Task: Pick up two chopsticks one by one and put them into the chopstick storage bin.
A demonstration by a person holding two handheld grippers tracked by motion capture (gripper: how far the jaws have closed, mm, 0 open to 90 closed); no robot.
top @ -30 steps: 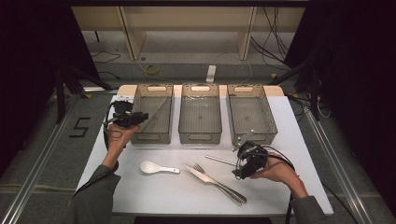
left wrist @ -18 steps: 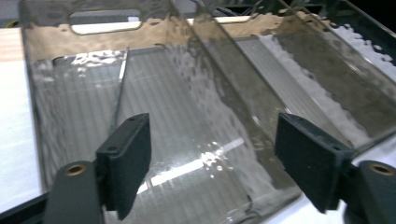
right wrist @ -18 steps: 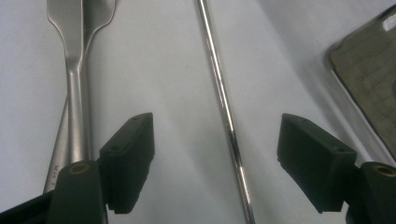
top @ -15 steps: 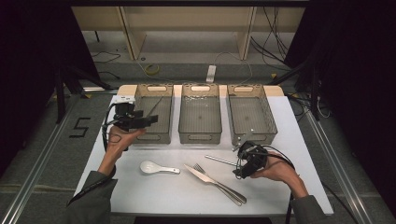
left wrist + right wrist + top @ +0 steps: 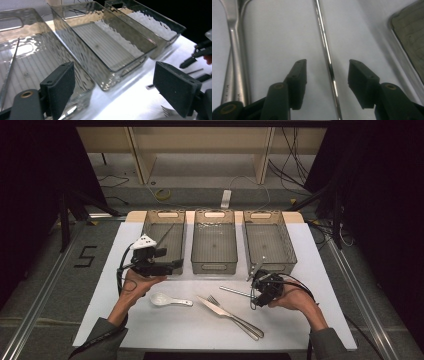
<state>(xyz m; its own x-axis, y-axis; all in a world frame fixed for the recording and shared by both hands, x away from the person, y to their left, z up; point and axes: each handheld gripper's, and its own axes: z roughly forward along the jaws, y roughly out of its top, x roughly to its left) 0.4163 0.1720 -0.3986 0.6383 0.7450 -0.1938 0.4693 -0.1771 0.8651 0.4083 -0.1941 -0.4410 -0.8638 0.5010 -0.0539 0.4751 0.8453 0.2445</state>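
From above, my left gripper [image 5: 176, 264] hangs empty at the near end of the left bin [image 5: 150, 227], where one thin metal rod [image 5: 165, 234] already lies; its jaws have just been opening. My right gripper [image 5: 253, 291] sits low over a second rod [image 5: 235, 292] on the white table [image 5: 320, 285], with the fork [image 5: 235, 315], the knife [image 5: 220, 309] and a white spoon [image 5: 167, 300] farther out past its tip. Along my left gripper [image 5: 113, 87], the jaws stand wide with nothing between them, and the rod [image 5: 10, 65] rests inside the bin [image 5: 57, 32] off to one side. Along my right gripper [image 5: 327, 71], the jaws are about half open and have just been closing, the rod [image 5: 324, 45] running between the pads, neither one pressing on it yet. I think the risk is that so thin and round a rod rolls or skids off the pads as they meet, or that I catch it off-centre and it tips down when I lift it.
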